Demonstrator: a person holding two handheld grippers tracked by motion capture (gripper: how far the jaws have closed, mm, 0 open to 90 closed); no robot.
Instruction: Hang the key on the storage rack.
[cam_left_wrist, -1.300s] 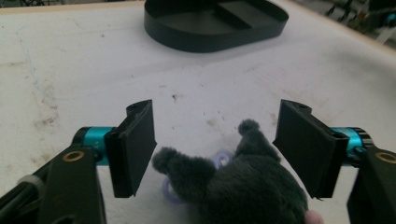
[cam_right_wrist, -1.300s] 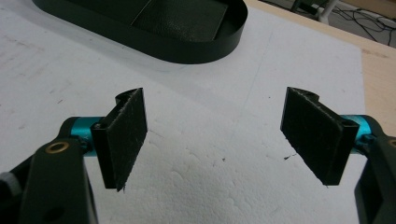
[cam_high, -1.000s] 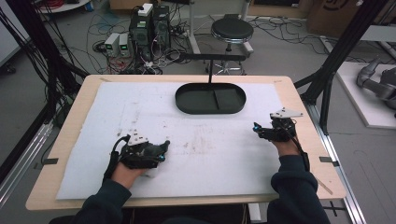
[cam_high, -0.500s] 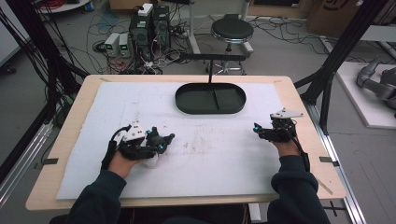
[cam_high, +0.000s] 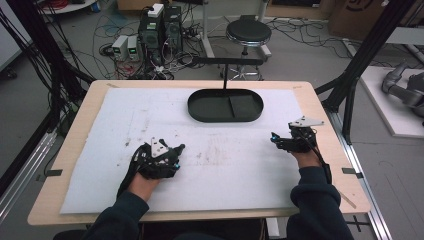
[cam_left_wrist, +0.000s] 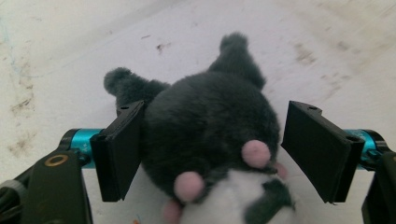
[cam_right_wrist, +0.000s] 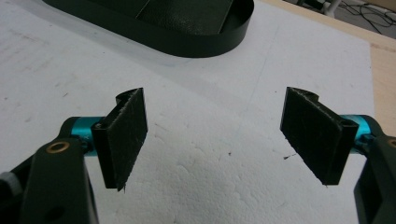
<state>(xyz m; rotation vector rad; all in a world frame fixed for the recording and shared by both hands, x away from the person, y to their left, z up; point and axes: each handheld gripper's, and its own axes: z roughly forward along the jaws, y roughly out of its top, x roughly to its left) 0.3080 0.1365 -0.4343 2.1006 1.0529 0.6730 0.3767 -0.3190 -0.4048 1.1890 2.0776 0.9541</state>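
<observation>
Sitting empty, black tray (cam_high: 225, 106), plush toy (cam_left_wrist: 210, 135) elsewhere

Black oval tray (cam_high: 210, 116) on white foam sheet (cam_high: 250, 165), stool (cam_high: 248, 33) beyond.

Even, diffuse overhead lighting throughout; no hard shadows. In the high view the white foam sheet (cam_high: 100, 165) is bright but not blown out, the floor behind dimmer, and the picture is soft and blocky, with straight frame rails bowing slightly toward the edges. In the left gripper view the dark plush toy (cam_left_wrist: 210, 126) sits close to the lens, its fur soft-focused, casting a faint shadow. In the right gripper view the jaw pads are sharp and the black tray (cam_right_wrist: 187, 32) shows a mild sheen.
</observation>
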